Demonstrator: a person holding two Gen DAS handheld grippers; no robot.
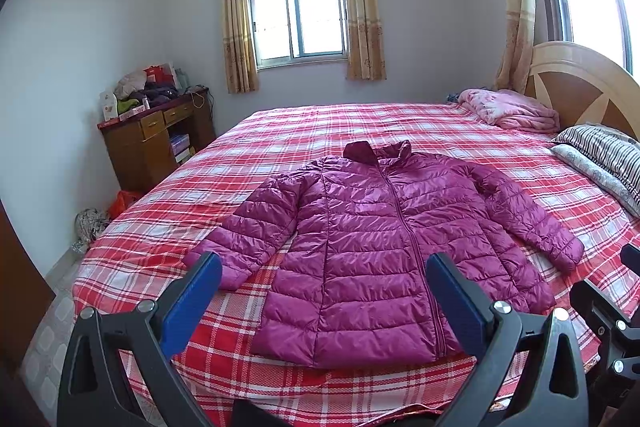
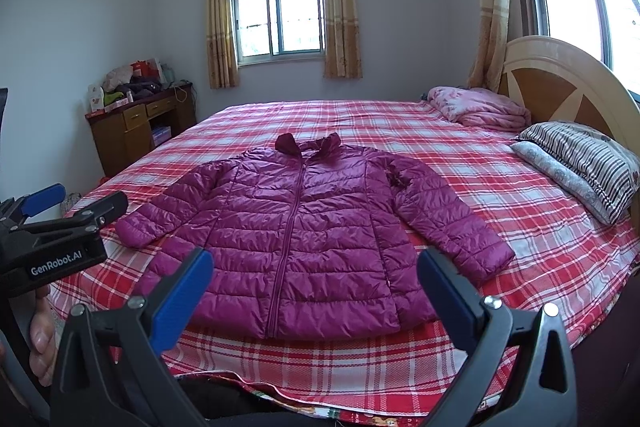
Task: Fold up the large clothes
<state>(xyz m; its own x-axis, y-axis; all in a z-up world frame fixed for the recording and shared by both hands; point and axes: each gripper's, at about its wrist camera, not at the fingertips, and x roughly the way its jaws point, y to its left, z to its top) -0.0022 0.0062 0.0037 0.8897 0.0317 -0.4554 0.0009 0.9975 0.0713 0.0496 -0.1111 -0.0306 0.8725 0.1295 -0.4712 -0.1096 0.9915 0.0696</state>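
Observation:
A magenta quilted puffer jacket (image 1: 372,223) (image 2: 296,239) lies flat and zipped on the red plaid bed, collar away from me and both sleeves spread out to the sides. My left gripper (image 1: 324,267) hovers open above the jacket's near hem, blue pads wide apart, holding nothing. Equally wide apart and bare are the pads of my right gripper (image 2: 316,263), which stands open over the hem. In the right wrist view the left gripper (image 2: 60,211) shows at the left edge, held by a hand (image 2: 40,339).
The bed (image 1: 160,259) has a wooden headboard (image 2: 560,83) at right, with striped pillows (image 2: 584,163) and a folded pink blanket (image 2: 476,107). A cluttered wooden desk (image 1: 156,135) stands by the far left wall. Bags (image 1: 92,223) lie on the floor.

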